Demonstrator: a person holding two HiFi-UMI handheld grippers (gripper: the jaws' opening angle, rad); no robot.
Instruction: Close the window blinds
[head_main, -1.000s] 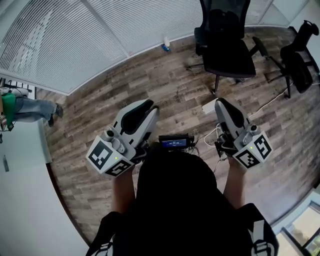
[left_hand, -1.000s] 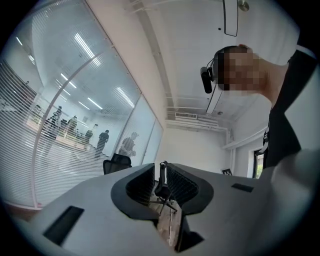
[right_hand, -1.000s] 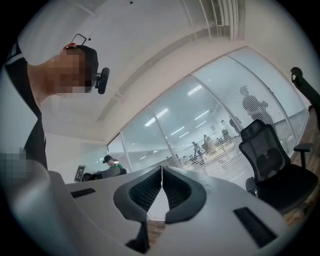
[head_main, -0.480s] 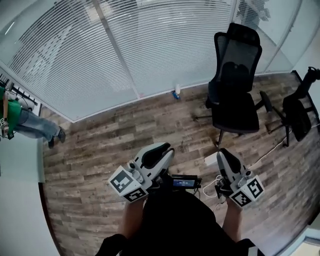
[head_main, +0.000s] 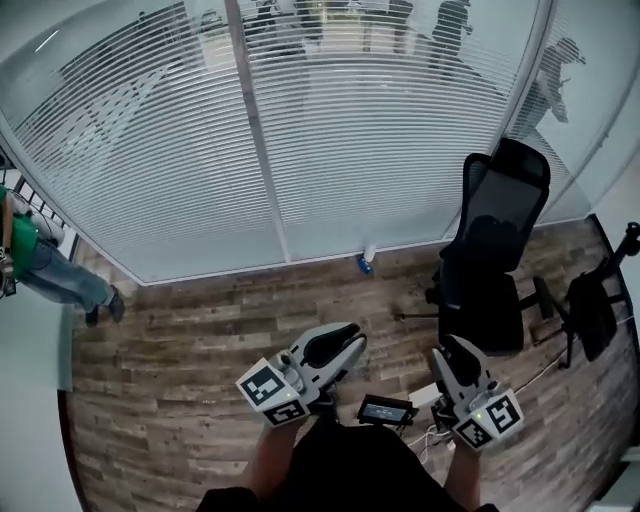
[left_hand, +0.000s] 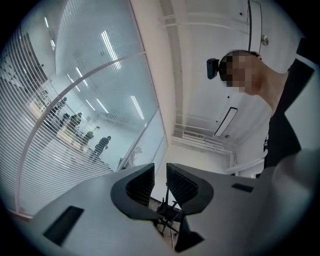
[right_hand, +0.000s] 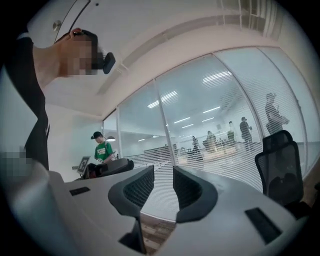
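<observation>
Left claw: the left claw (head_main: 348, 346) sits low at 6 o'clock in the head view. Its own view (left_hand: 160, 172) shows the jaws drawn close together with nothing between them.
Right claw: the right claw (head_main: 452, 353) is also low, at 5 o'clock. Its jaws are opening right now, and its own view (right_hand: 163, 175) shows an empty gap.
Blinds: the blinds (head_main: 180, 150) fill the glass wall from 10 to 1 o'clock, well apart from both claws. Figures show through the slats, so they look tilted open.
Window post: 1 white window post (head_main: 255, 130) splits the blinds at 12 o'clock.
Obstacles: an office chair (head_main: 495, 260) stands at 2 o'clock. A small white and blue item (head_main: 367, 258) lies on the wooden floor (head_main: 200, 330) at the foot of the glass.
Bystander: a person in green (head_main: 30, 250) is at 9 o'clock, clear of the route.
Step in hand: by my read this is the approach, and no contact has been made.
Control: I cannot pick out a wand or cord in any view.
How to do it well: I'd walk in toward 12 o'clock, left of the chair. Then find the tilt control, take it squarely in 1 claw and work it gently until the slats lie flat.
</observation>
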